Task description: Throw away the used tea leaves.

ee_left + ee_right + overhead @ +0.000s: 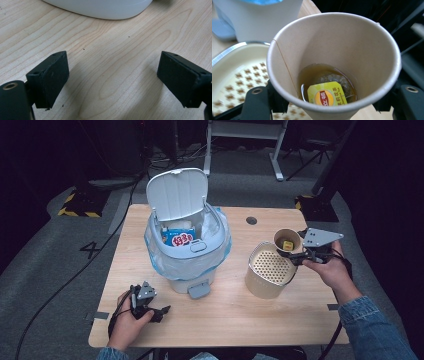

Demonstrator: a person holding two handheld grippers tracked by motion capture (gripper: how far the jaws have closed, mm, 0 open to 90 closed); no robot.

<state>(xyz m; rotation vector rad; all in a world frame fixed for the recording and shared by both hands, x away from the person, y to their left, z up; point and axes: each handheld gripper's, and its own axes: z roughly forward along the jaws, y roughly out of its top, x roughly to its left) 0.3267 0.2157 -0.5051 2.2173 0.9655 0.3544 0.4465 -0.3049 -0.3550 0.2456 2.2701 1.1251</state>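
Dark room, grey carpet, black cables trailing across the floor at upper left of the high view; a pale wooden table [225,310] in the middle of the frame.

On the table, left of centre: a white pedal bin [187,245], lid [176,192] flipped up, lined with a blue-tinged bag, a red-and-white wrapper [181,238] lying inside. Grey pedal [199,289] facing the lower edge of the frame.

Right of centre: a cream canister with a perforated strainer insert [270,267], standing on the table.

Right gripper [295,254] at centre right of the high view, held in a hand with a denim sleeve, clamped on a paper cup [332,62]. Jaws partly closed, one on each side of the cup's wall, seen at the bottom corners of the right gripper view. Cup held above the strainer's far right rim, raised off the table, tipped toward the camera on the gripper. Inside the cup: a little brownish tea, a soaked tea bag [329,78] and its yellow tag [327,94] with a red logo; thin string running up the inner wall at left.

Left gripper [161,312] at lower left of the high view, resting low over the table. Jaws spread wide in the left gripper view, bare wood between them, nothing gripped. White base of the bin at the top of that view.
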